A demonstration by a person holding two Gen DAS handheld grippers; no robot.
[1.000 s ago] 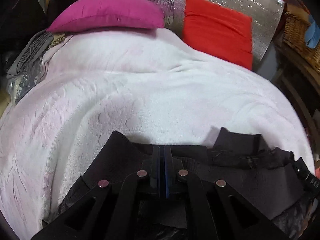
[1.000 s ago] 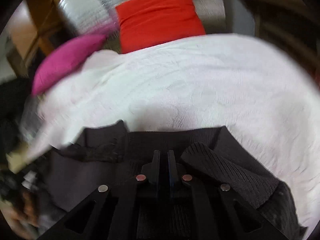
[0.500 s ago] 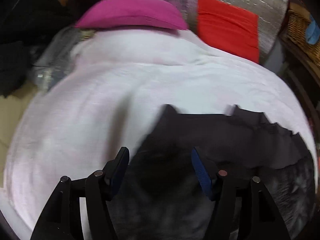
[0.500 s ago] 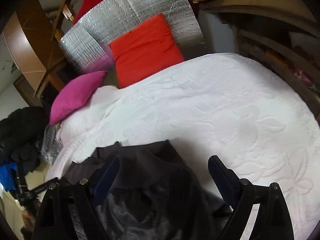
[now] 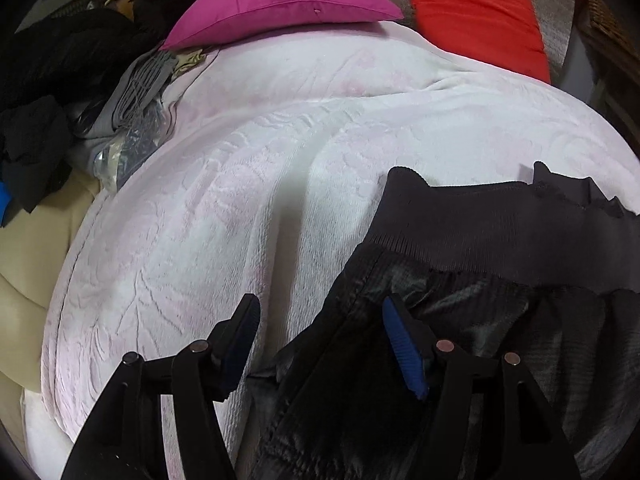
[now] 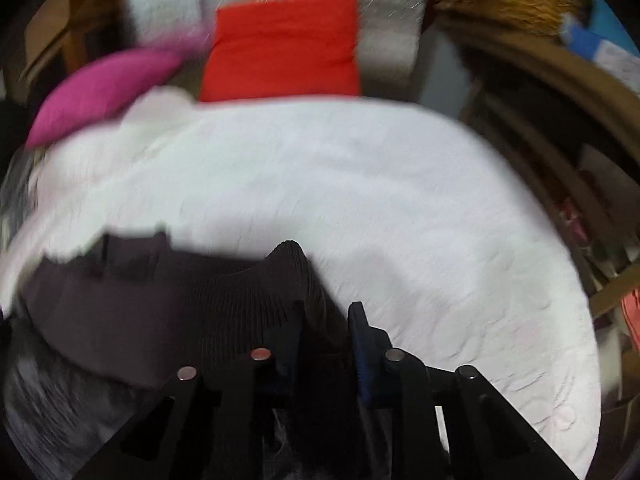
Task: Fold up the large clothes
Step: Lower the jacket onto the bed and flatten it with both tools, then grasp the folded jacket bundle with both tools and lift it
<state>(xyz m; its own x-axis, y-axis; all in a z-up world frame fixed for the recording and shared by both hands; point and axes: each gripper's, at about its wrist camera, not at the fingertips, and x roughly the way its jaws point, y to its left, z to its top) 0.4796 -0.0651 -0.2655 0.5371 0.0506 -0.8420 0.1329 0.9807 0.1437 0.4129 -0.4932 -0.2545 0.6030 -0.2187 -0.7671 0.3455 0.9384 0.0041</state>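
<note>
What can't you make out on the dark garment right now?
- Right gripper: motion blur; its grip on the ribbed hem can't be confirmed.
- Dark garment, left wrist view: the lower part is cut off by the frame edge and the left gripper, which is open.
- Garment type: unclear in both views.

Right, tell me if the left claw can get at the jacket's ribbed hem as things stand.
Probably yes. The left claw is open over the dark jacket, and the ribbed hem lies just ahead on the white blanket, nothing between.
</note>
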